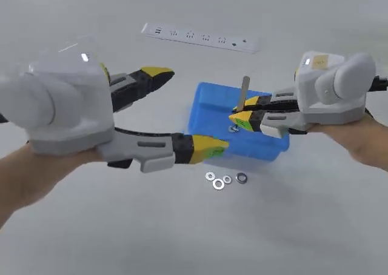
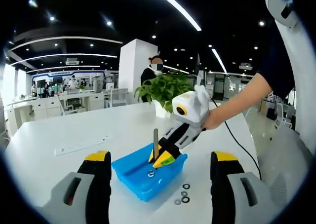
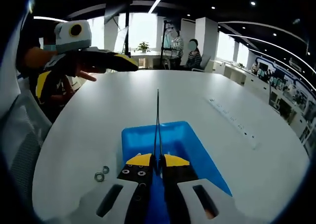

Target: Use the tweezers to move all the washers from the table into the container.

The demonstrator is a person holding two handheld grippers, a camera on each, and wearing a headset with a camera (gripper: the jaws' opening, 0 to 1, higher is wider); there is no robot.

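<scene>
- The right gripper (image 1: pixel 237 117) has its jaws pressed together on the tweezers (image 1: pixel 244 88). These stand up out of the yellow tips, above the blue container (image 1: pixel 209 102).
- The left gripper (image 1: pixel 183 111) holds nothing. Its jaws are spread wide, and it hovers at the container's left wall.
- One washer (image 2: pixel 150 173) shows just under the right gripper's tips, apparently inside the container.
- The other washers (image 1: pixel 225 179), four by my count, lie in a tight cluster on the table (image 1: pixel 182 245), just beside the container's near wall.
- My judgement for the step in hand: make sure that washer is fully over the container floor before letting it go.
- For the next pick, bring the tweezers in low and take an outer washer by its rim, one at a time, so the cluster is not scattered.
- The free left gripper could steady the container against a knock.
- The tweezers' working tips are hidden behind the right jaws, so I cannot tell whether the washer is pinched or lying loose.
- The right gripper view gives the tweezers edge-on, as a thin line.
- The container floor under the right gripper is covered, so any washers lying there cannot be counted.
</scene>
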